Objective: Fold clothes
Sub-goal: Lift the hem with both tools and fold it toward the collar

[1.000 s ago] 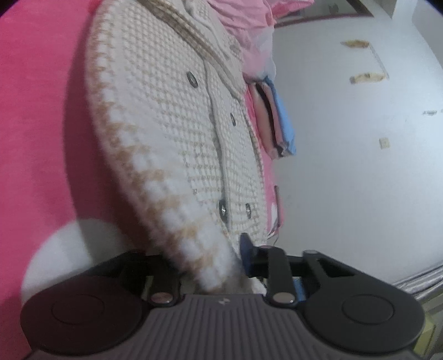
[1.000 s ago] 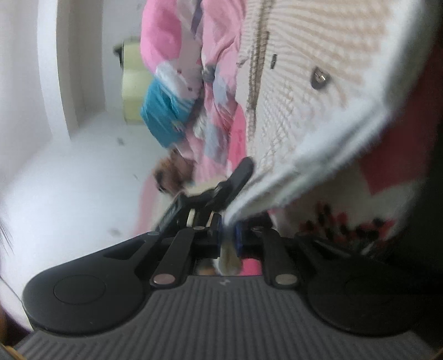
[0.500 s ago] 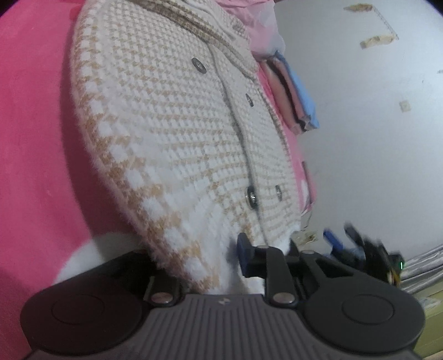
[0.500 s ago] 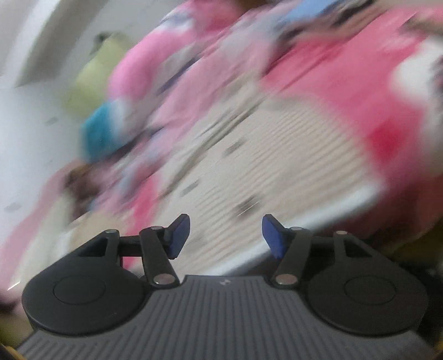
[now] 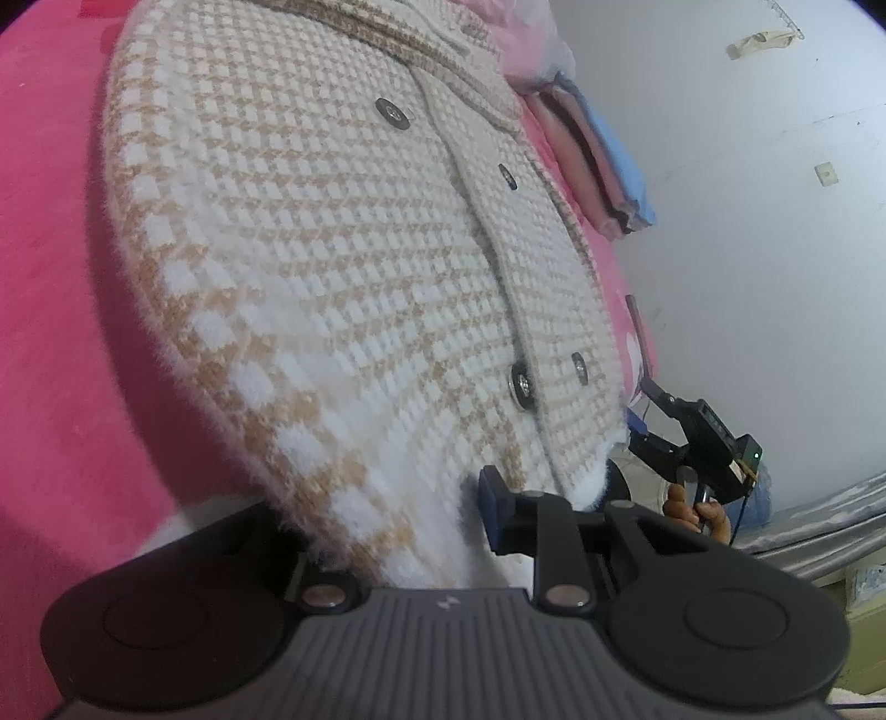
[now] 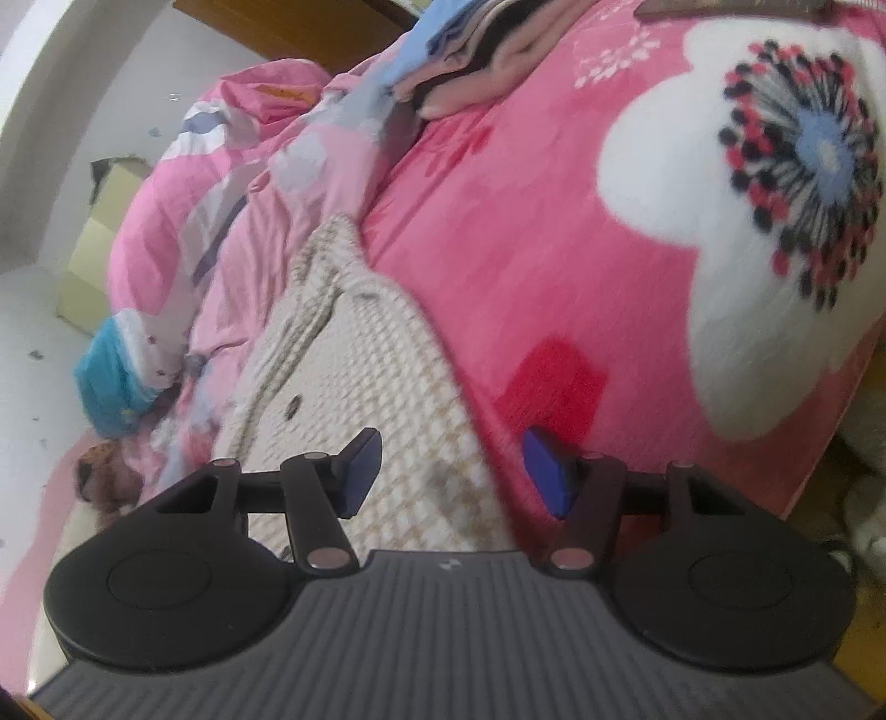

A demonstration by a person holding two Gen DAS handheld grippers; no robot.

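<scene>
the fuzzy white hem of the cardigan (image 5: 343, 266) bulges over the left hand-held gripper (image 5: 421, 520) and hides its left finger, so the pinch itself is only probably closed on the knit: the one blue pad in sight presses against the hem. the right hand-held gripper (image 6: 451, 471) stands wide apart, holding nothing, hovering over the cardigan's edge (image 6: 354, 376) and the pink blanket (image 6: 498, 232) on the bed. the cardigan is cream and tan houndstooth with metal buttons (image 5: 521, 384), lying flat on the blanket with its front up. beyond it sit a crumpled pink quilt (image 6: 221, 183) and a stack of folded clothes (image 6: 470, 50), then the white wall (image 5: 747, 232).
</scene>
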